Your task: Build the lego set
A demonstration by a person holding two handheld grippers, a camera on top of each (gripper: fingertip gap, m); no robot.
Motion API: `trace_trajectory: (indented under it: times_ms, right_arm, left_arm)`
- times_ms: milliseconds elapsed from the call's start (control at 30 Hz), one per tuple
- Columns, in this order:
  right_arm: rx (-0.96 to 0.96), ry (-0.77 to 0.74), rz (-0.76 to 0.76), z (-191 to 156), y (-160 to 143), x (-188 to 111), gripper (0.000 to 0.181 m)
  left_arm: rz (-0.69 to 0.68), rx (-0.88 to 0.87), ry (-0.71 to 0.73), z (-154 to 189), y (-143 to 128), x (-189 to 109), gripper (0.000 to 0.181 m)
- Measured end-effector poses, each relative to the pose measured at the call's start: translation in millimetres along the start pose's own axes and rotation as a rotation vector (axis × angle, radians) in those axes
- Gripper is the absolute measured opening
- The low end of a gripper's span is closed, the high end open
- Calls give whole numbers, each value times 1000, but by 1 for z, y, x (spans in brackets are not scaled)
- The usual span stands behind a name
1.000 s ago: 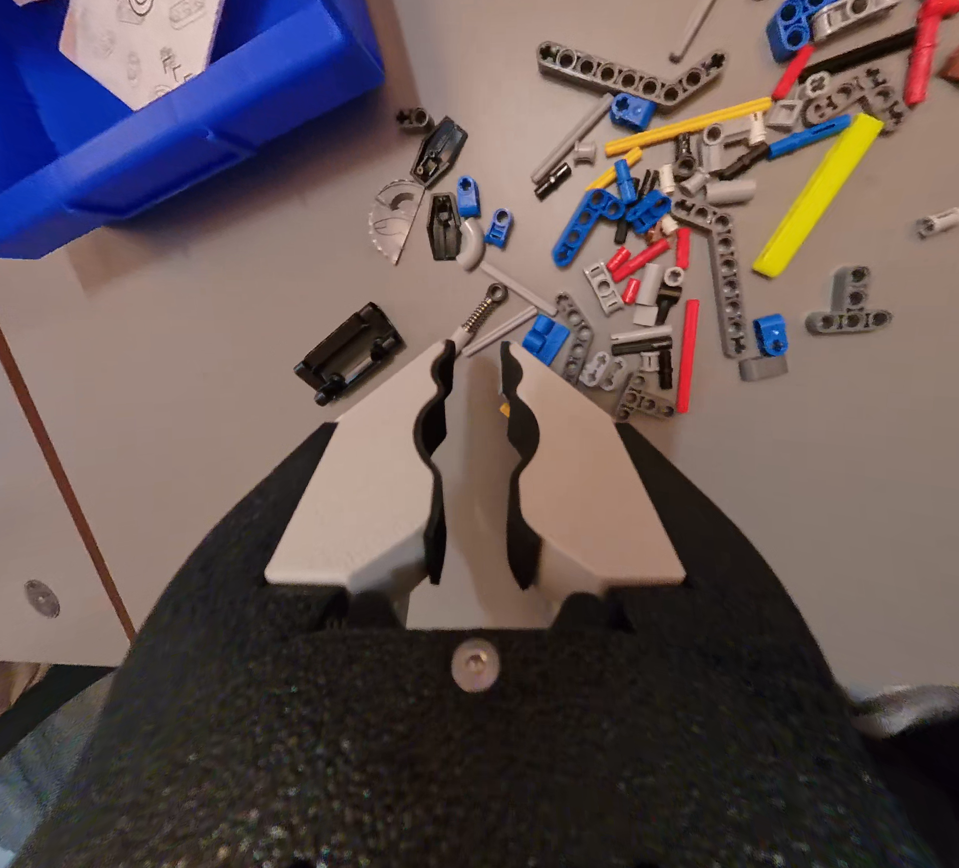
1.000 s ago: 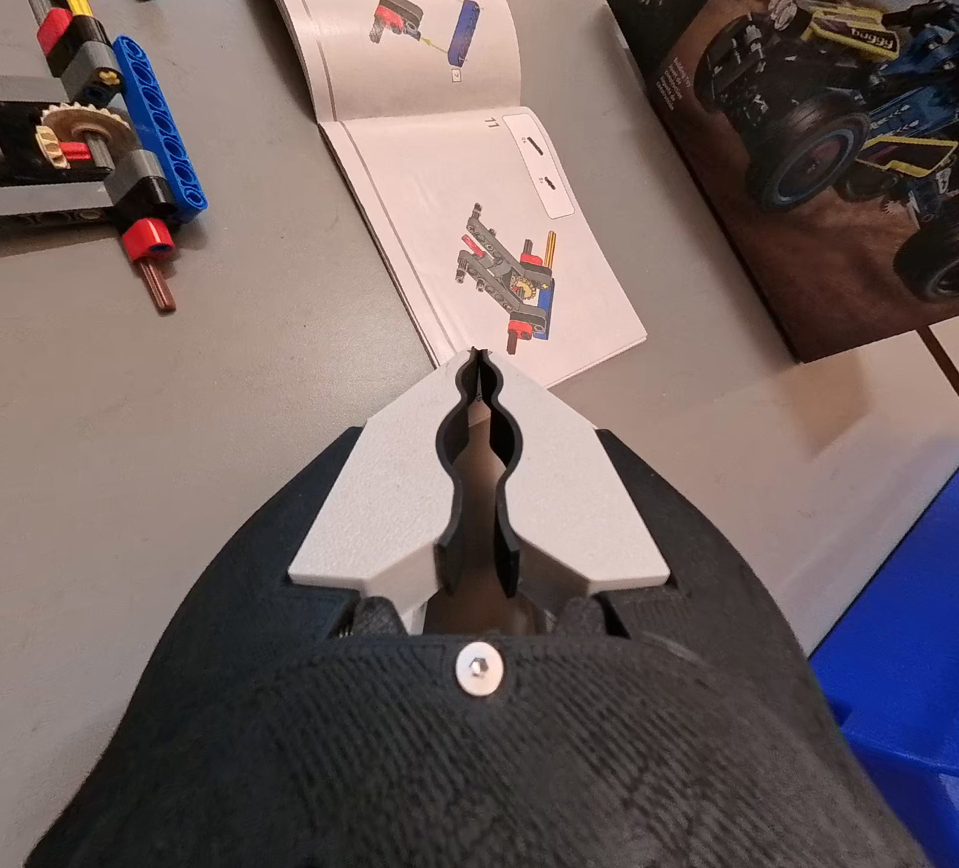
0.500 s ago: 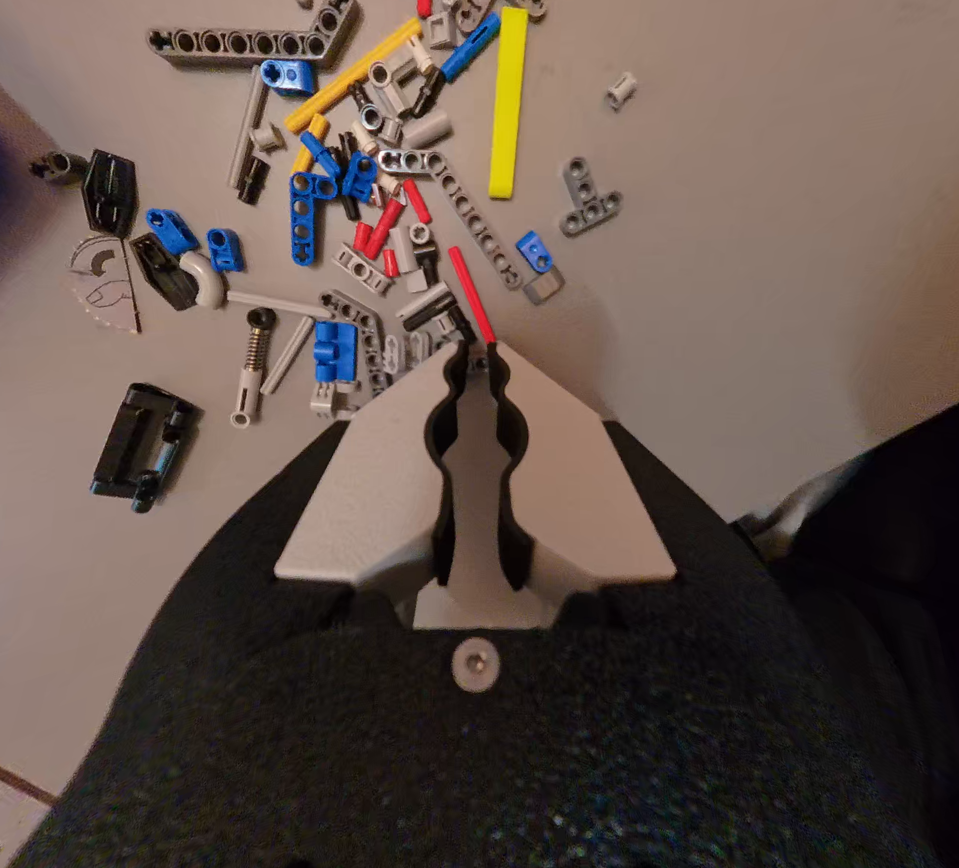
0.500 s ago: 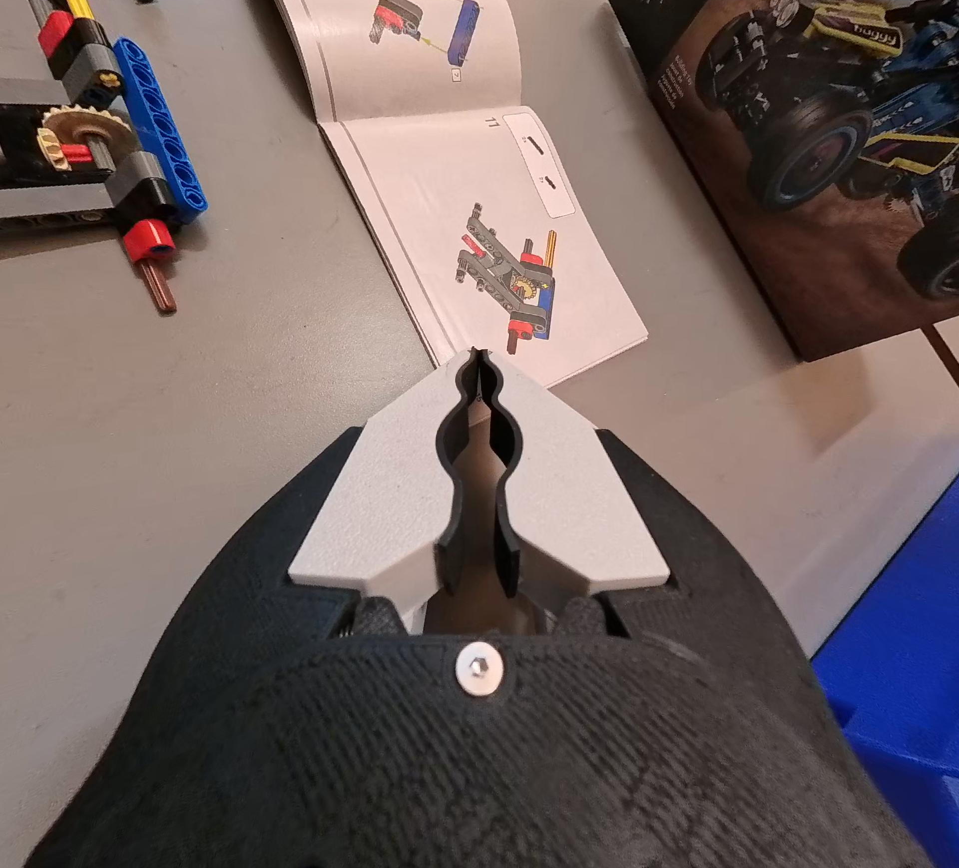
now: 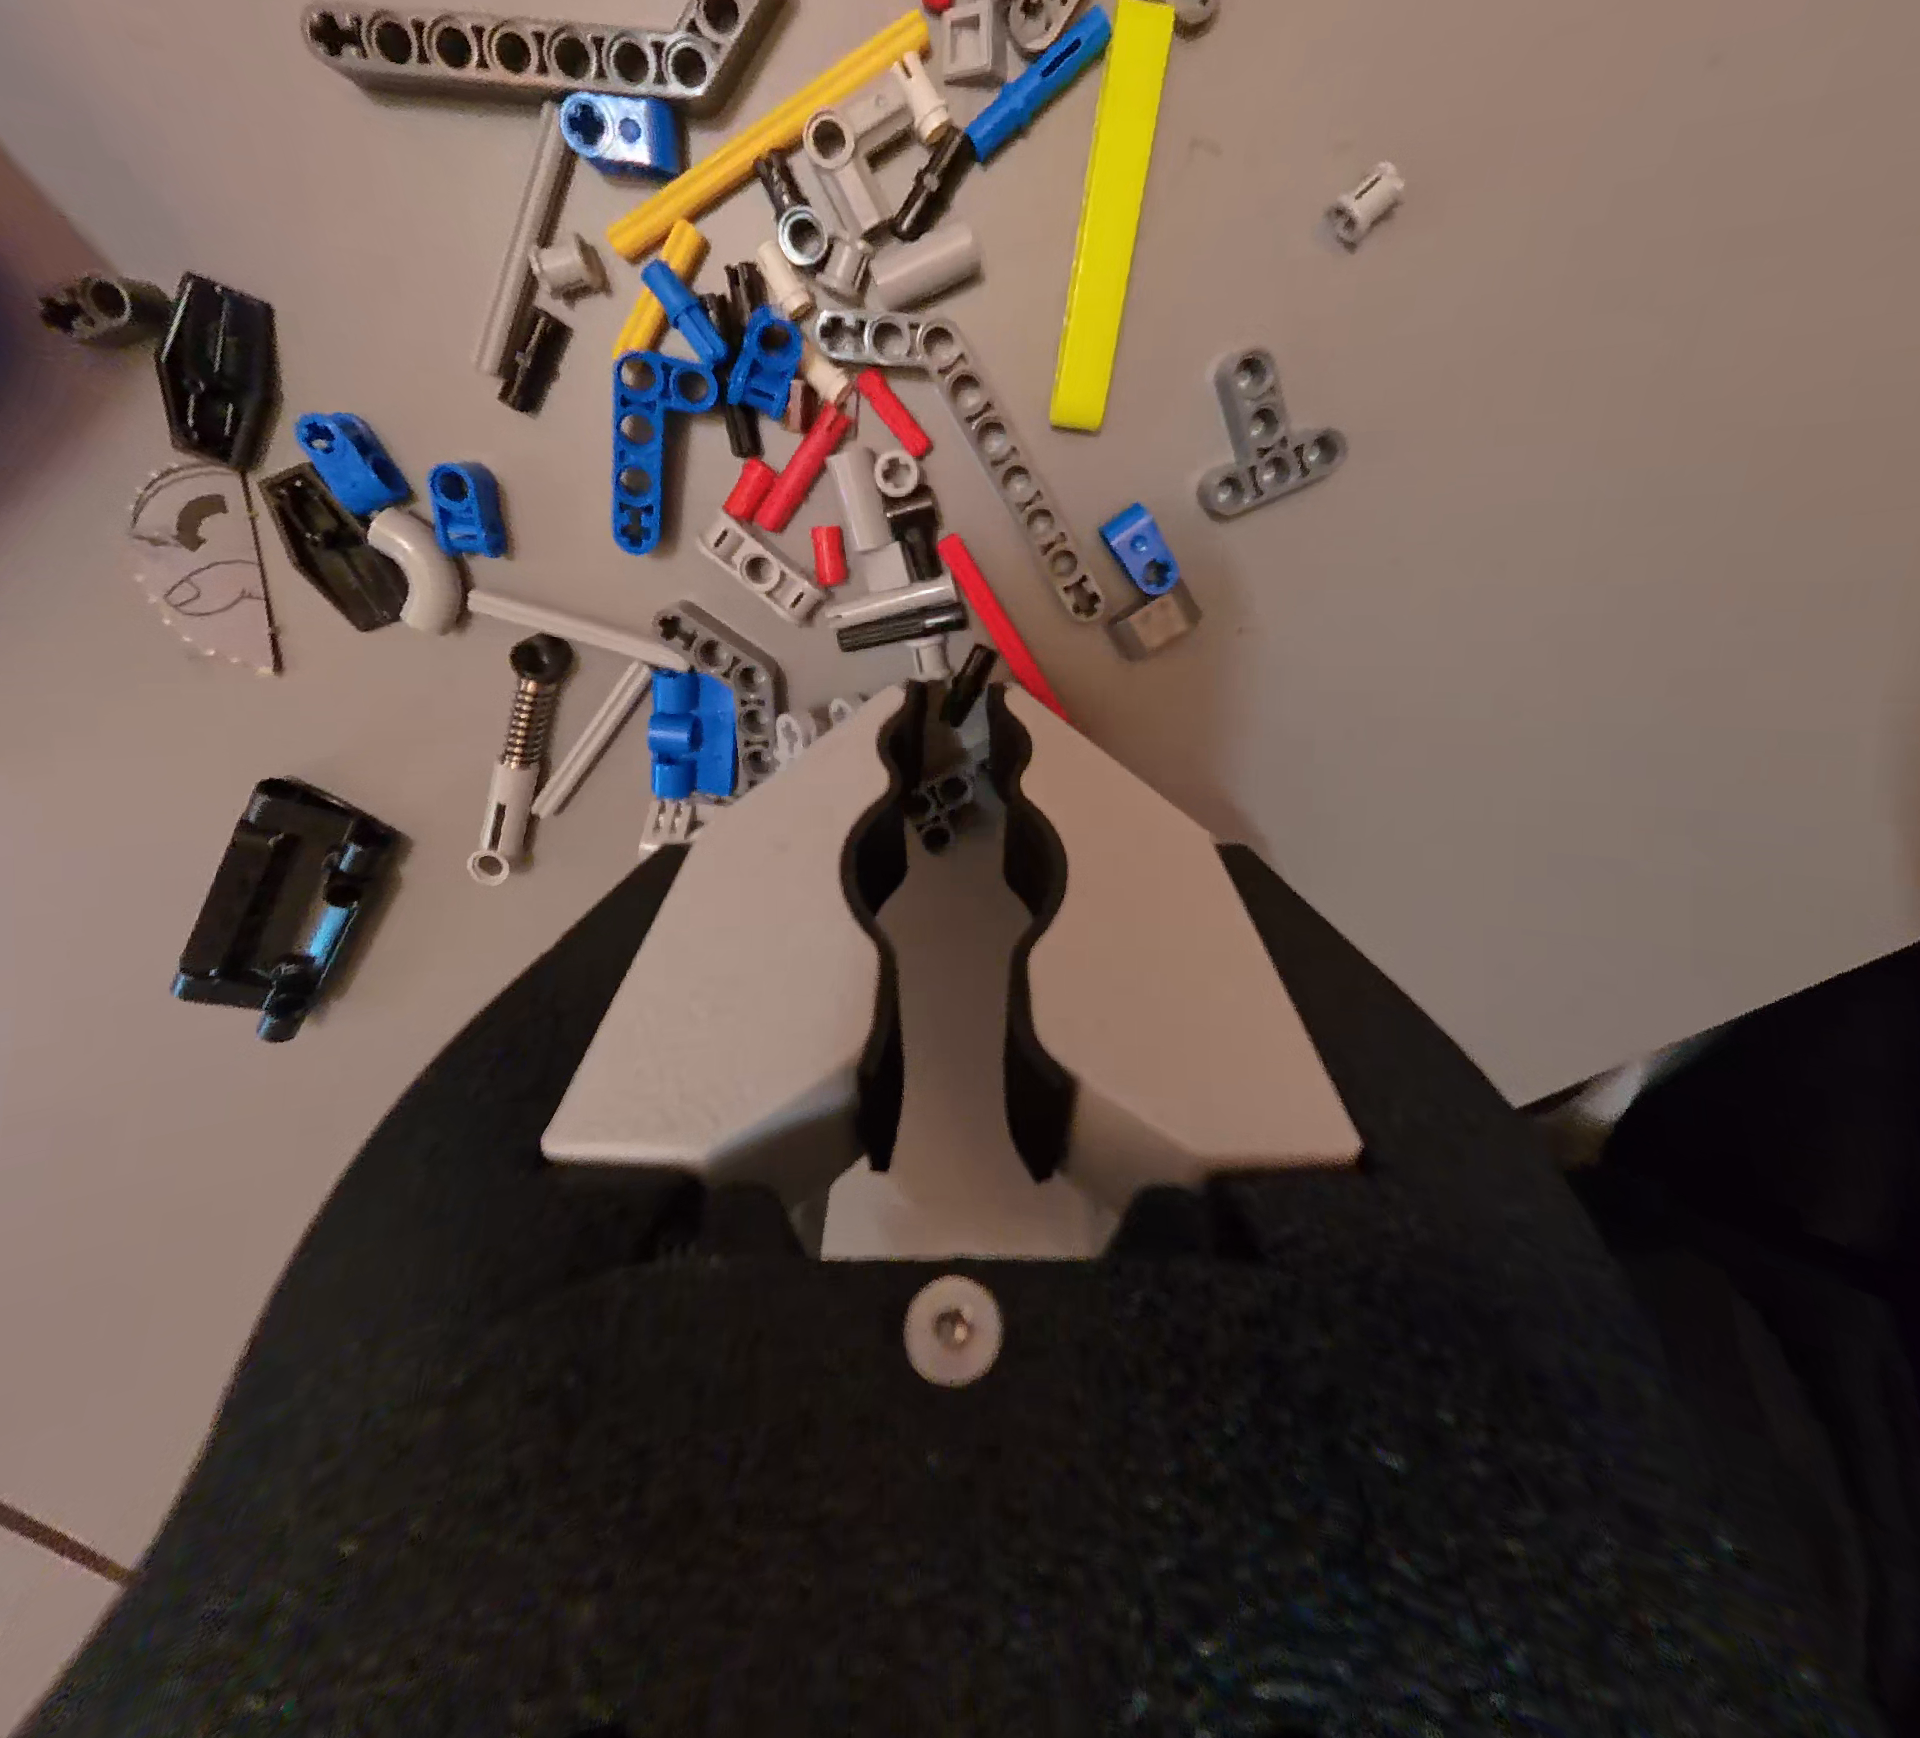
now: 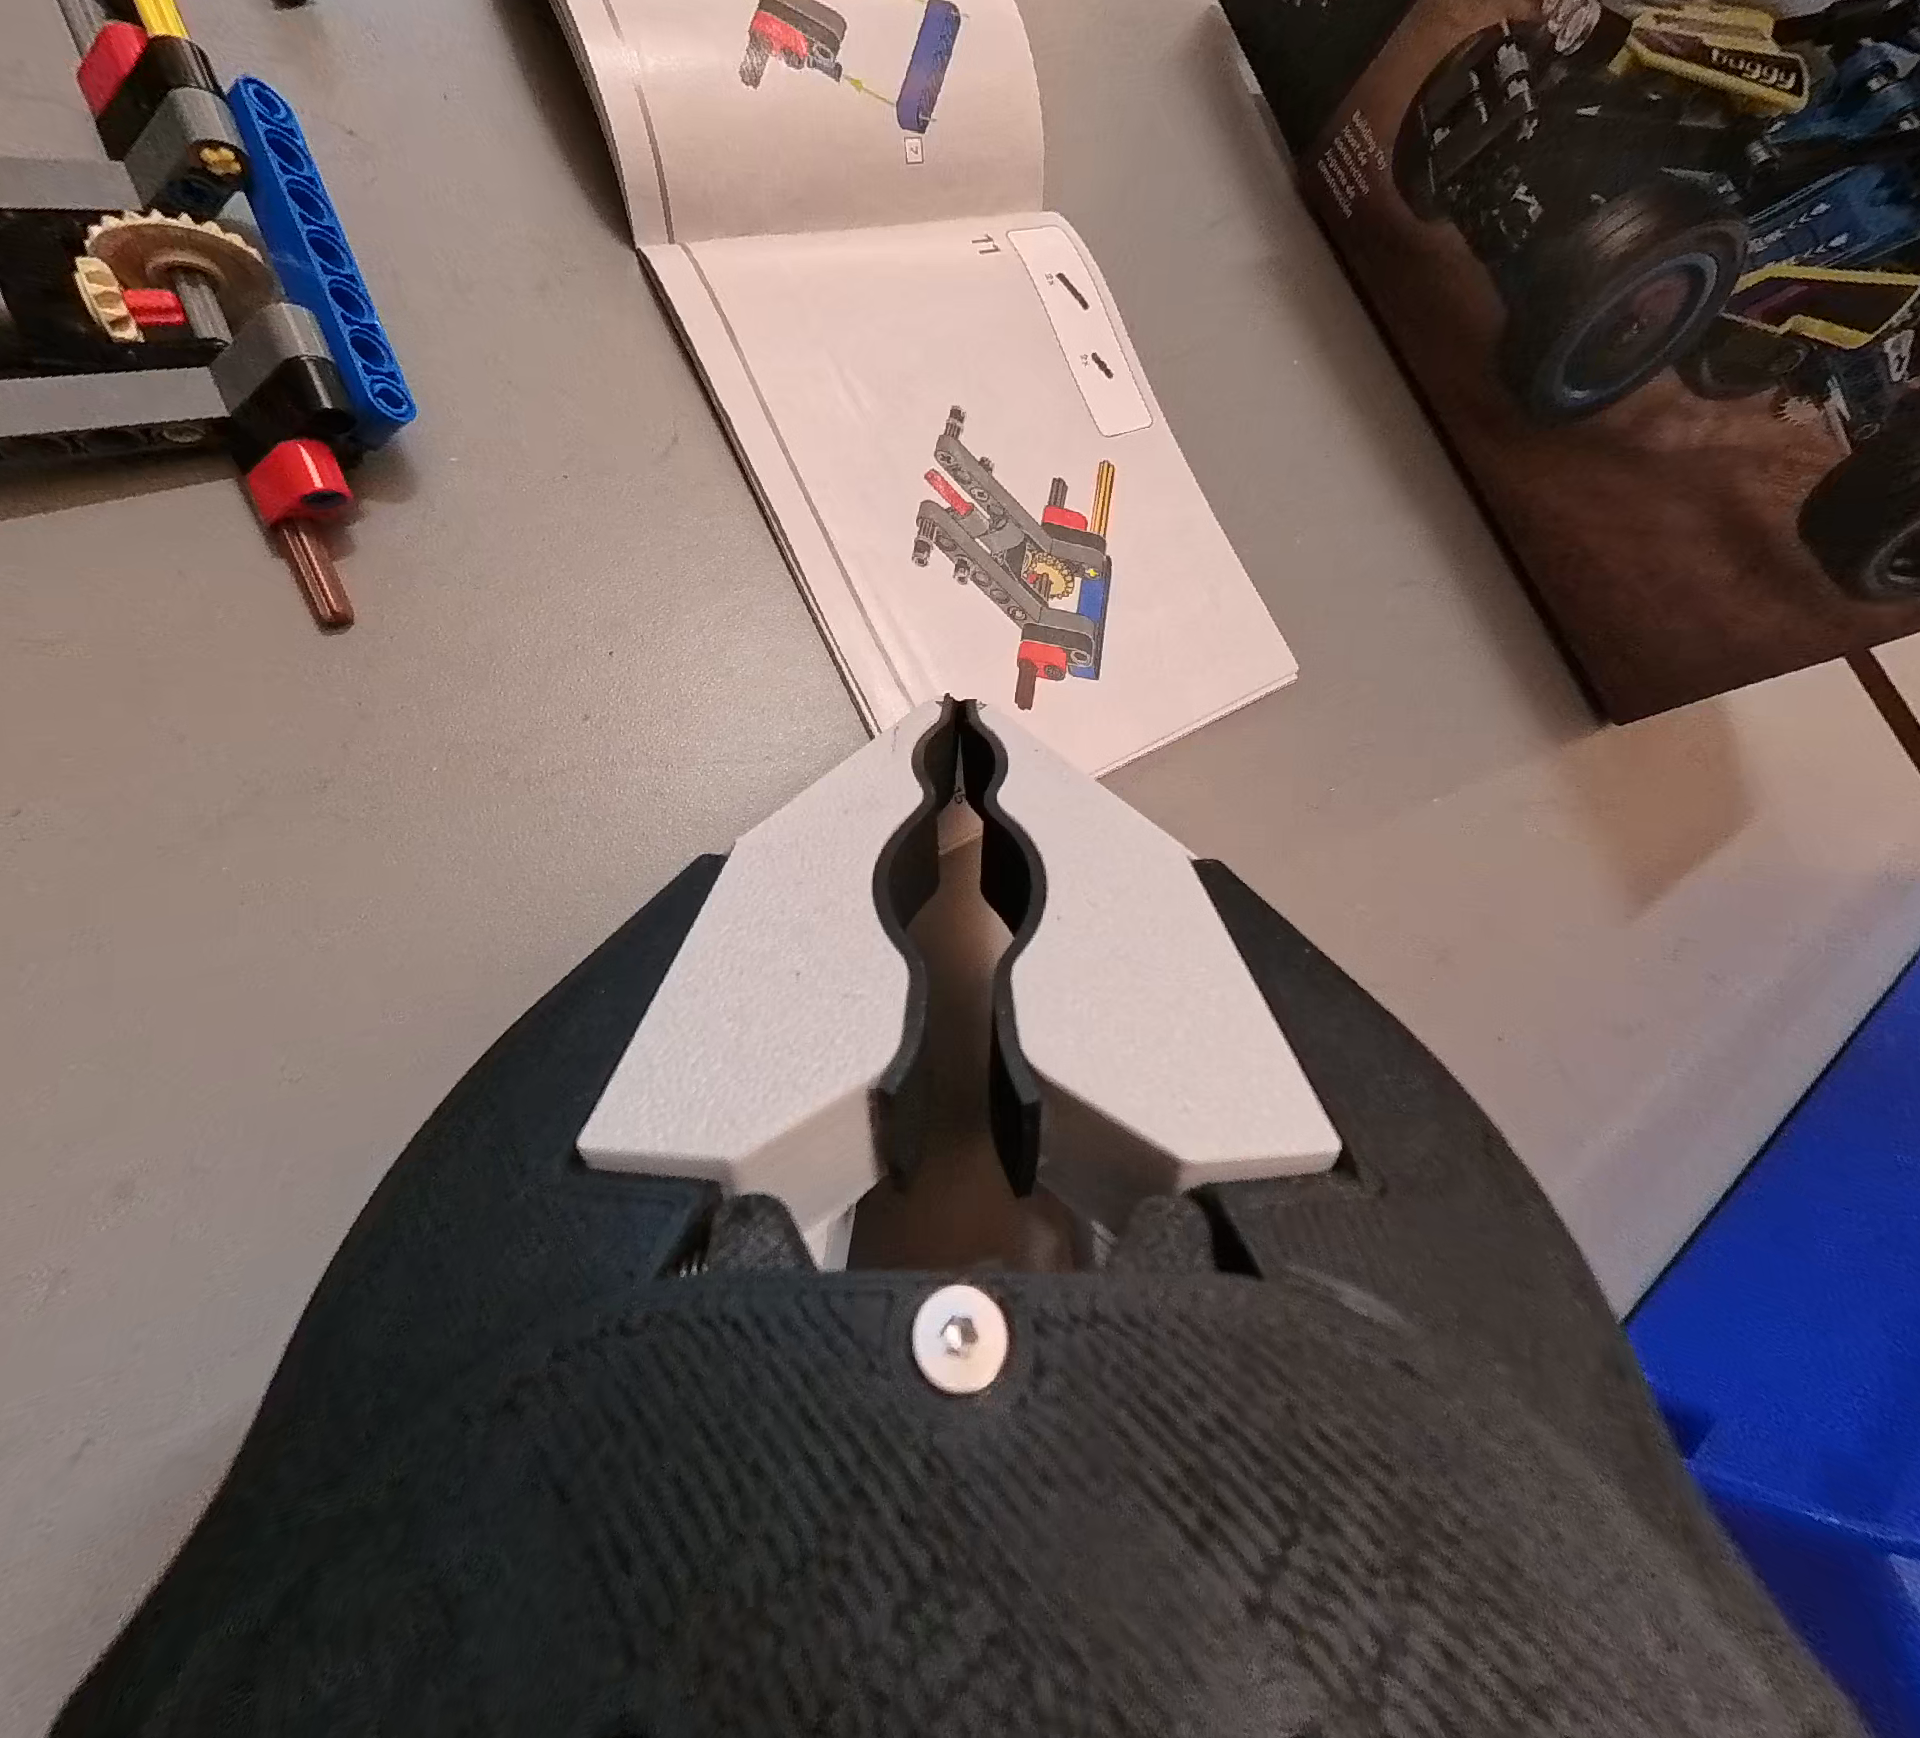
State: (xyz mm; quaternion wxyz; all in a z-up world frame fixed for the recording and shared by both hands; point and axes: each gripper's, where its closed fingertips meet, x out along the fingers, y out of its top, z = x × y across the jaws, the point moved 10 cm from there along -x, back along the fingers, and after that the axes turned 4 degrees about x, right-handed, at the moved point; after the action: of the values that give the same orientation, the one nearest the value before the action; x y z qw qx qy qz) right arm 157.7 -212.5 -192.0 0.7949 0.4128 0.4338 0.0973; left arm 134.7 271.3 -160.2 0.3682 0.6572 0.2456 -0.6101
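Observation:
In the left wrist view, loose Lego Technic pieces [image 5: 831,358] lie scattered on the grey table. My left gripper [image 5: 951,717] hovers over the pile's near edge, its jaws a narrow gap apart. A small dark grey connector [image 5: 943,803] and a black pin [image 5: 971,675] show between the jaws; I cannot tell if they touch. A red axle [image 5: 997,628] lies just right of the tips. In the right wrist view, my right gripper [image 6: 956,712] is shut and empty above the table. The partly built assembly [image 6: 208,286], with a blue beam and tan gears, lies far left.
An open instruction booklet [image 6: 935,400] lies ahead of the right gripper and the set's box [image 6: 1621,234] stands at the right. A blue bin corner [image 6: 1808,1325] is at the lower right. A black frame piece [image 5: 275,904] and a long yellow beam [image 5: 1112,213] lie at the pile's sides. Tip to tip, the grippers are about 45 centimetres apart.
My left gripper swung right from beside the blue bin to over the pile, then moved closer to the pieces, with its jaws a little wider than half a second ago. The right gripper has not moved.

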Motion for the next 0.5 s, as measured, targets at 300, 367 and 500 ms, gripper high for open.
trace_trajectory:
  times_ms: [300,367,500]
  right_arm:
    - [0,0,0,0,0,0,0]
    - [-1,-1,0,0,0,0,0]
    - [1,1,0,0,0,0,0]
  left_arm:
    - [-3,36,-5,-3,0,3,3]
    - [-9,29,20,-5,-1,1,3]
    - [50,27,1,0,-2,-12,3]
